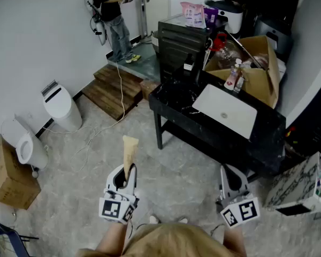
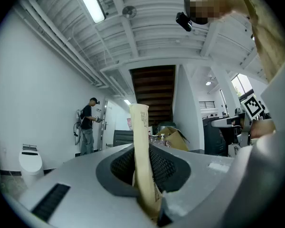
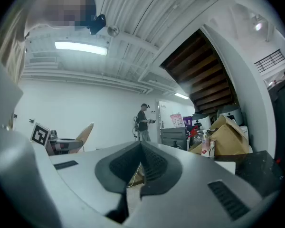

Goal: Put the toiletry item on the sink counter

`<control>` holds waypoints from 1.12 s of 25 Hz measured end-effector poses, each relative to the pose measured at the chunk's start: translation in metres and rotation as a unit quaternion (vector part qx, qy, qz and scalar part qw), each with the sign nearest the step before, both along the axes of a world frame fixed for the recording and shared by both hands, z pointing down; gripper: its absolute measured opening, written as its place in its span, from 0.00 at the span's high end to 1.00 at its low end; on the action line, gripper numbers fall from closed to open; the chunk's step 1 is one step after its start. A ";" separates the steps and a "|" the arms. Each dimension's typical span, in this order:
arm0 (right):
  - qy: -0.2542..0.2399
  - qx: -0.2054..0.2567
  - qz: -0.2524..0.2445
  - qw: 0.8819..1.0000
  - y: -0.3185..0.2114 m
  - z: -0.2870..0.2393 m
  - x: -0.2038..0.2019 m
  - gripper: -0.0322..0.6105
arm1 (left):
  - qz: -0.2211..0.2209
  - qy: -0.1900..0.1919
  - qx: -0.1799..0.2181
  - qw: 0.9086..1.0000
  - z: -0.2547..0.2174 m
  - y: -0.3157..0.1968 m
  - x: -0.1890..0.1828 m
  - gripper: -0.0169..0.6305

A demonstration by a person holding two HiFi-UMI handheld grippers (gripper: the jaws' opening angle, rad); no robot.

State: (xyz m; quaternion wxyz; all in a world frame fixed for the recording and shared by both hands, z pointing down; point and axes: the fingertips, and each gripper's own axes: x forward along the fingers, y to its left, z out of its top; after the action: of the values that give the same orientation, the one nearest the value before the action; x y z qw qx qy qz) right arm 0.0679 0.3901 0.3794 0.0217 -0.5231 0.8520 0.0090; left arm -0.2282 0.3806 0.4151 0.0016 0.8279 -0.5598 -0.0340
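Note:
The toiletry item is a flat beige tube [image 1: 129, 150], standing upright out of my left gripper [image 1: 126, 180], which is shut on its lower end. In the left gripper view the tube [image 2: 142, 146] rises between the dark pads of the left gripper [image 2: 149, 201]. My right gripper [image 1: 232, 185] hangs low at the right, shut and with nothing in it; in the right gripper view its pads meet at the right gripper [image 3: 138, 177]. The sink counter [image 1: 267, 138] is a black table ahead with a white basin [image 1: 224, 111]. Both grippers are well short of it.
Small bottles [image 1: 234, 77] and an open cardboard box [image 1: 263, 63] sit at the counter's far end. A black cabinet [image 1: 181, 43] stands behind it. A white toilet [image 1: 61, 107], wooden steps [image 1: 112, 89] and a floor cable lie left. A person [image 1: 112, 15] stands far back.

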 end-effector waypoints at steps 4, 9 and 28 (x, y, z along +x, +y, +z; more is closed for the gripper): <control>0.000 -0.002 -0.001 1.000 0.005 0.005 0.002 0.95 | 0.001 0.001 0.001 1.000 0.002 0.002 0.003 0.89; -0.002 -0.005 0.000 1.000 0.006 0.006 0.011 0.95 | 0.004 0.004 -0.002 1.000 0.003 0.004 0.011 0.89; -0.042 -0.038 -0.040 0.998 0.001 0.050 0.080 0.95 | -0.024 -0.010 -0.016 1.000 0.024 0.000 0.061 0.89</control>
State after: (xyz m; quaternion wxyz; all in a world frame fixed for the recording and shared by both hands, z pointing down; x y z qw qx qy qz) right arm 0.1475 0.3906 0.4291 0.0383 -0.4885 0.8705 -0.0464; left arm -0.1673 0.3803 0.4393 0.0088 0.8145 -0.5799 -0.0165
